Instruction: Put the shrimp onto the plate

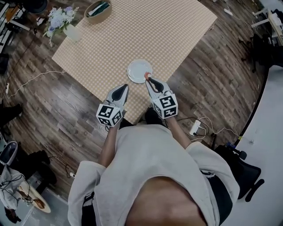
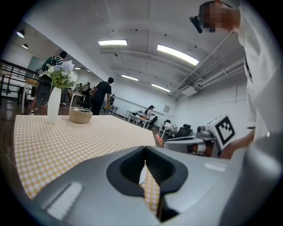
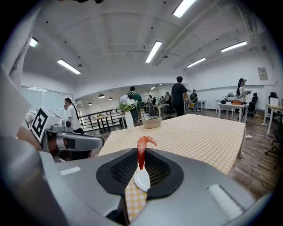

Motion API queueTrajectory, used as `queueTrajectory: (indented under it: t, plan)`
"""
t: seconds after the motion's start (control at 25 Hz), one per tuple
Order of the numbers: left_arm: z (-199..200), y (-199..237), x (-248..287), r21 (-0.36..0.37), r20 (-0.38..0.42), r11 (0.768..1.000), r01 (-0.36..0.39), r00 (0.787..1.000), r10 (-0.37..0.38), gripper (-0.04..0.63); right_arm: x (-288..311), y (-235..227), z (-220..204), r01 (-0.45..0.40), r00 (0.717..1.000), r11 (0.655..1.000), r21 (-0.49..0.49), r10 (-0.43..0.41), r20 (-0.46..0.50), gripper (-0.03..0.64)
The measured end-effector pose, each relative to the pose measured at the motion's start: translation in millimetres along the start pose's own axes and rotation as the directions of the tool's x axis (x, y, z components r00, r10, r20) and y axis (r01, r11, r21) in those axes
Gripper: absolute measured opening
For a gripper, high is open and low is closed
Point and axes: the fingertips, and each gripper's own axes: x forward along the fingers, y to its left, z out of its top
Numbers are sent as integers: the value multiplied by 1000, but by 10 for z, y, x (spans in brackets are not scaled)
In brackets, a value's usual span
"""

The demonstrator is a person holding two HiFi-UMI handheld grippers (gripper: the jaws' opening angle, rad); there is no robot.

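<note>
A white plate (image 1: 139,70) lies near the front corner of the table with the yellow checked cloth (image 1: 132,39). My right gripper (image 1: 148,79) is shut on a small red shrimp (image 3: 141,150), whose curled end sticks up above the jaw tips. In the head view the shrimp (image 1: 147,76) hangs at the plate's near right rim. The plate (image 3: 142,178) shows below the shrimp in the right gripper view. My left gripper (image 1: 125,86) is shut and empty, over the cloth just short of the plate, a little to its left.
A vase of pale flowers (image 1: 66,24) and a round woven basket (image 1: 98,10) stand at the far left end of the table. Wood floor surrounds the table. A power strip and cables (image 1: 196,127) lie on the floor to my right.
</note>
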Motion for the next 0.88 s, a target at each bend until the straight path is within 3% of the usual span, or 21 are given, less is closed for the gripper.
queueTrajectory:
  t: [0.44, 0.88]
  plan:
    - [-329, 35, 63, -28, -53, 999, -33, 998, 32, 9, 2, -113, -482, -15, 995, 999, 31, 18, -102, 49]
    - [-779, 166, 9, -97, -115, 995, -38, 993, 27, 9, -21, -45, -1208, -29, 965, 999, 19, 33, -261, 49]
